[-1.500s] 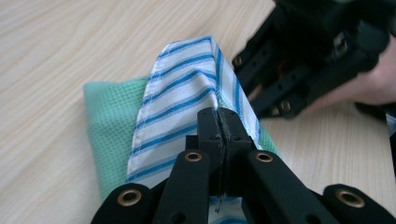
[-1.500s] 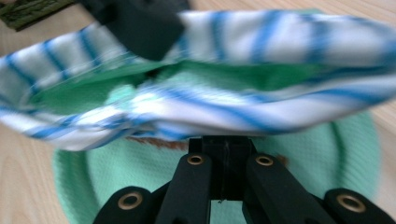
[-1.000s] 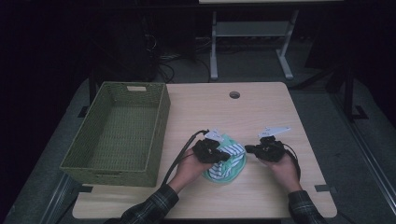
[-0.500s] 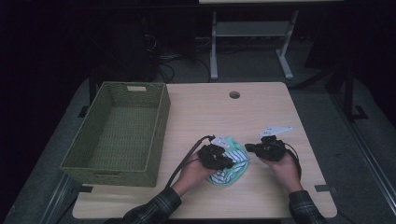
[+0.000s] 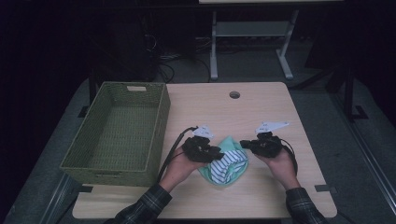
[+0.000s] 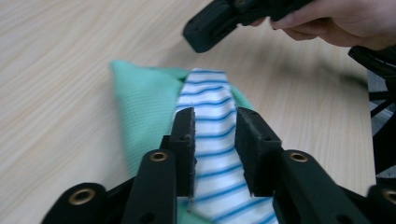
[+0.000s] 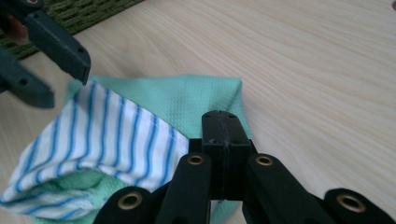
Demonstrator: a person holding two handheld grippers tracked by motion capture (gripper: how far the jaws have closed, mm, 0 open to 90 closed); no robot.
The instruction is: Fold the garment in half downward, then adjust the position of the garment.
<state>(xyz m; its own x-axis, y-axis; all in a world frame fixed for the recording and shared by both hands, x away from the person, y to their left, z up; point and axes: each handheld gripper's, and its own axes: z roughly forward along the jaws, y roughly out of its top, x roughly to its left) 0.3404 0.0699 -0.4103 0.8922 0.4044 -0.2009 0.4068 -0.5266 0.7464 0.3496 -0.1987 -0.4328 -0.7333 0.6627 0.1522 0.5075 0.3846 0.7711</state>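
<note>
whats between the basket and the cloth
Bare tabletop, crossed by the left claw, its hand and cable, in the high view between basket and cloth.

The high view is dim and grainy — the floor and room around the table (image 5: 261,112) sink into near black, and the tabletop alone catches soft light from above. Shadows there are faint, pooling under the hands. Both gripper views are far brighter, evenly lit, with no glare on the wood. In the left gripper view the near jaws are soft (too close for the lens), and the cloth (image 6: 140,102) blurs toward the bottom edge. In the right gripper view the green basket (image 7: 79,11) at the top edge is out of focus — slightly smeared.
</note>
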